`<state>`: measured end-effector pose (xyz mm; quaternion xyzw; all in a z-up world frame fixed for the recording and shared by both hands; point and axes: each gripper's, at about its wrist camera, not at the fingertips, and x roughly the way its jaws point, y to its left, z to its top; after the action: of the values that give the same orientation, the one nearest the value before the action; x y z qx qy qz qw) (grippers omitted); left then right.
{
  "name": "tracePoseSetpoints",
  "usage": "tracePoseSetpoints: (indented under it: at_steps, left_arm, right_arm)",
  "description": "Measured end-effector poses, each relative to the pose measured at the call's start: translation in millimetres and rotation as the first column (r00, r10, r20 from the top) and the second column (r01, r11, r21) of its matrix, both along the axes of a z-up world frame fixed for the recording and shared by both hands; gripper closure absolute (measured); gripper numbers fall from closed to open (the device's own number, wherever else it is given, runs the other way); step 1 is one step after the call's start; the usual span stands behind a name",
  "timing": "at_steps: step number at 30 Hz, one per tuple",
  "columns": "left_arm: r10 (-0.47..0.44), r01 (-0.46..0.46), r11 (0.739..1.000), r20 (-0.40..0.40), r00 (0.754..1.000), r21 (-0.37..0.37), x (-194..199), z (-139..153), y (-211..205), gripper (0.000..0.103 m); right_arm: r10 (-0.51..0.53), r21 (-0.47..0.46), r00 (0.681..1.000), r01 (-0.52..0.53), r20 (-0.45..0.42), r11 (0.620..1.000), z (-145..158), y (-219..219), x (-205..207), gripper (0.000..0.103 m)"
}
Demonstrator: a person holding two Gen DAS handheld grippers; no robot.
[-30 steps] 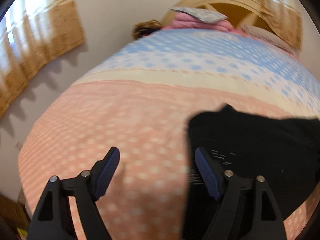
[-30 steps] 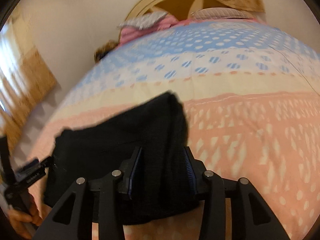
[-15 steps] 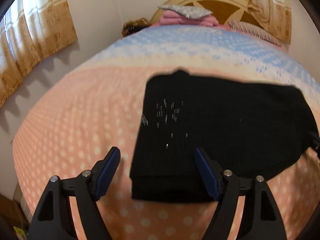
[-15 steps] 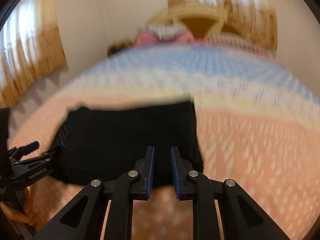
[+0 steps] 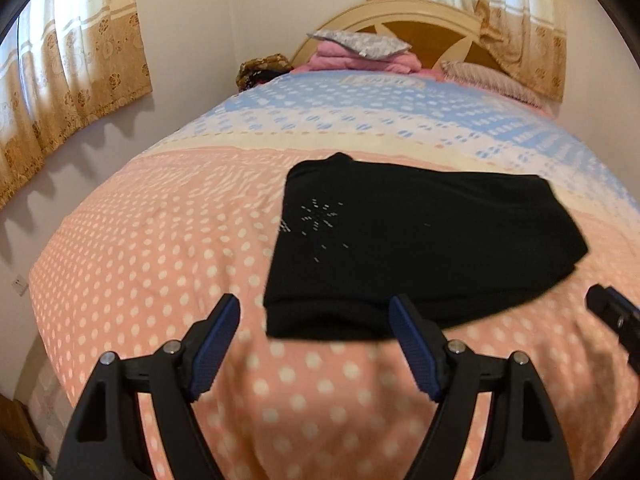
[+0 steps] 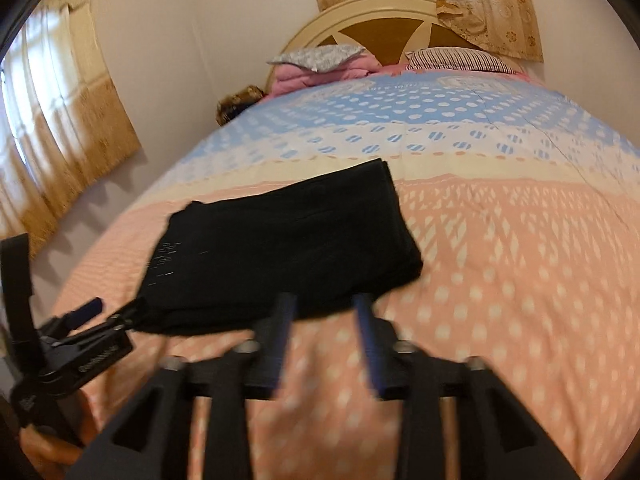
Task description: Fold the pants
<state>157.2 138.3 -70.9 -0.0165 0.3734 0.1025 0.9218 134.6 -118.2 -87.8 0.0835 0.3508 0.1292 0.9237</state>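
Pants folded on bed, both claws empty and clear of them.

Left wrist view: the pants [image 5: 420, 248] lie as a flat black rectangle on the pink dotted part of the bed [image 5: 140, 264], layered edge nearest the camera, so the fold looks done. The left claw [image 5: 316, 344] is spread wide with nothing between its pads, just short of that near edge and not touching the cloth; judged a hands-off pose. Tip of the right claw [image 5: 616, 320] pokes in at the right edge. Right wrist view: the pants [image 6: 288, 244] sit left of centre, near the pink-to-cream stripe. The right claw [image 6: 326, 332] is blurred but parted, gap visible, gripping nothing, just short of the near hem. The left claw [image 6: 96, 312] shows at far left, beside the pants' near corner; contact unclear. Probably task finished, or one last tidy.
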Motion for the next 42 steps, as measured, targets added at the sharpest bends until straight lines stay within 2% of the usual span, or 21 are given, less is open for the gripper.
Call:
tracePoseSetpoints:
  at_steps: [1,5,9,12,18,21,25,34,42]
  left_arm:
    - [-0.006,0.006,1.000,0.003,1.000,-0.001,-5,1,-2,0.022]
    - [-0.037,0.037,0.999,0.030,0.999,0.015,-29,8,-14,0.019]
    - [-0.046,0.041,0.997,0.096,0.994,0.058,-50,24,-22,0.000]
    - [-0.058,0.044,0.994,0.148,0.987,0.098,-63,35,-29,0.000]
    - [-0.060,0.054,0.997,0.133,0.989,0.051,-76,45,-32,0.000]
    - [-0.070,0.060,0.996,0.141,0.987,0.072,-84,47,-34,0.000]
    - [-0.064,0.046,0.993,0.170,0.983,0.105,-95,50,-34,0.000]
    - [-0.045,0.038,0.998,0.159,0.986,0.049,-96,54,-30,0.000]
    - [-0.049,0.035,0.996,0.159,0.986,0.087,-97,54,-35,0.000]
  right_arm:
    - [-0.001,0.009,1.000,0.001,0.010,1.000,2,0,-10,0.042]
    - [0.000,0.029,1.000,-0.001,0.030,1.000,11,-2,-35,0.041]
    - [-0.044,0.073,0.998,0.040,0.046,0.996,19,-10,-60,0.041]
    - [-0.060,0.071,0.993,0.052,0.104,0.996,30,-10,-82,0.041]
    - [-0.091,0.035,0.970,0.085,0.224,0.996,55,-9,-115,0.040]
    - [-0.091,0.025,0.963,0.088,0.254,0.996,62,-7,-127,0.037]
    - [-0.098,0.034,0.958,0.092,0.269,0.995,67,-8,-135,0.037]
    - [-0.105,0.032,0.938,0.100,0.329,0.994,77,-7,-149,0.037]
    - [-0.109,0.038,0.943,0.102,0.316,0.994,75,-10,-149,0.037]
